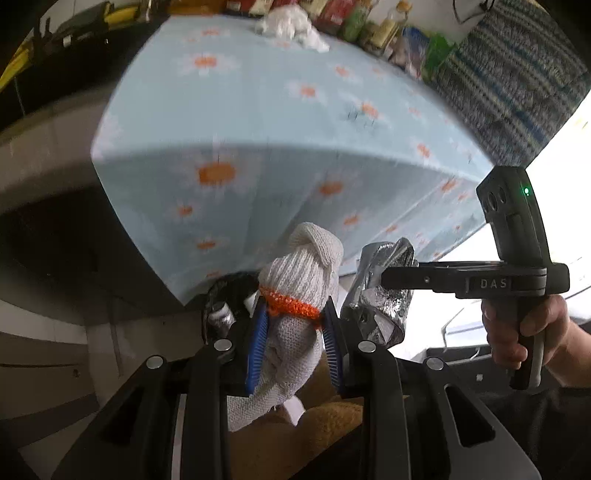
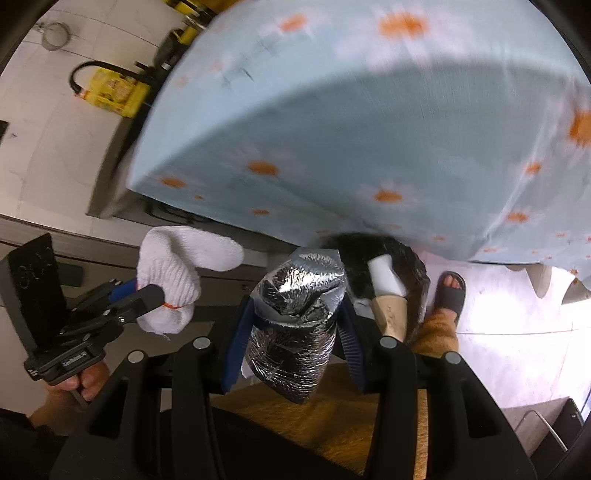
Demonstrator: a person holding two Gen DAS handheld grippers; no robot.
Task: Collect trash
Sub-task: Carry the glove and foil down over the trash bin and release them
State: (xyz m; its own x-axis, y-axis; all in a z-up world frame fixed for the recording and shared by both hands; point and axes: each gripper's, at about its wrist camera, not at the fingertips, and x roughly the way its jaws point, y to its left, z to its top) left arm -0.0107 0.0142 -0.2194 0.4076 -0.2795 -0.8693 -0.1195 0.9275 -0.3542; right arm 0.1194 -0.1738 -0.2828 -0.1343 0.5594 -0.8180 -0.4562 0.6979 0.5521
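My left gripper is shut on a white knitted glove with an orange band, held in front of the table's edge. It also shows in the right wrist view. My right gripper is shut on a crumpled silver foil bag, also seen in the left wrist view. Both are held side by side above a black-lined trash bin on the floor, which holds a white cup and other rubbish.
A table with a light blue daisy cloth fills the view ahead. A white crumpled tissue heap lies at its far side, with bottles and packets behind. A sandalled foot stands by the bin.
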